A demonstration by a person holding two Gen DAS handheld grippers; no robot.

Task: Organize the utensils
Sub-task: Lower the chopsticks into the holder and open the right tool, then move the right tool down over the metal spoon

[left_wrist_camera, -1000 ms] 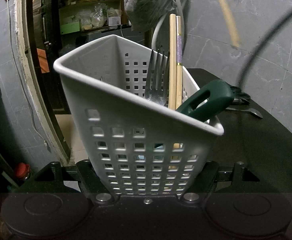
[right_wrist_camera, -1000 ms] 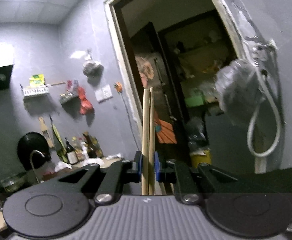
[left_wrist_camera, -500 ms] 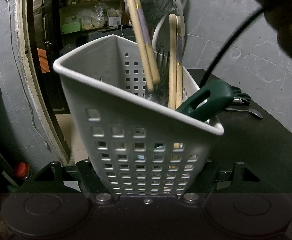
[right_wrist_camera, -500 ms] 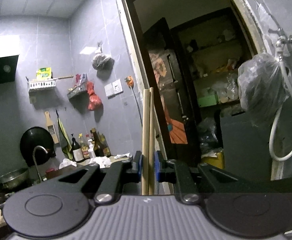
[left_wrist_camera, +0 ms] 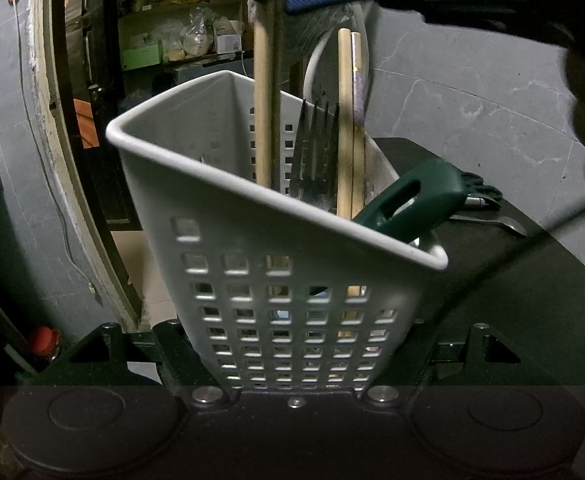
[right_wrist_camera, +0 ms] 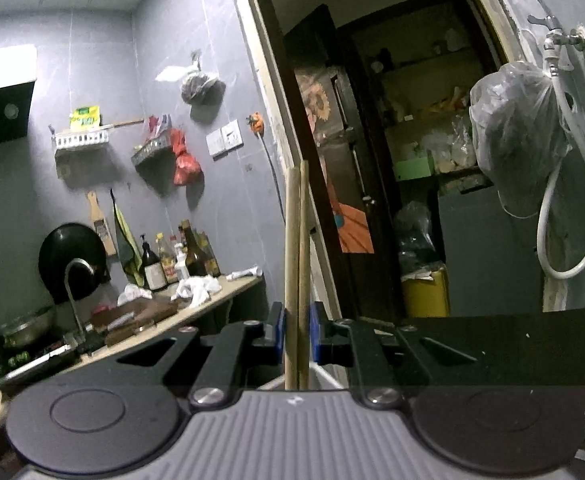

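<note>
Chopsticks [left_wrist_camera: 265,112], pale wood, stand upright in perforated white basket [left_wrist_camera: 292,280].

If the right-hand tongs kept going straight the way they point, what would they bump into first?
Probably nothing close. The right tongs, shut on the chopsticks, point over open space toward the door frame and grey wall; depth is unclear.

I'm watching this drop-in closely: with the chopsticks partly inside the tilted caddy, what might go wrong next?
1. The white caddy is tilted in the left hand-held gripper; more tilt might spill the fork and green handle.
2. The chopsticks clamped by the right hand-held gripper stand close to the fork; they might jam against it on release.
</note>
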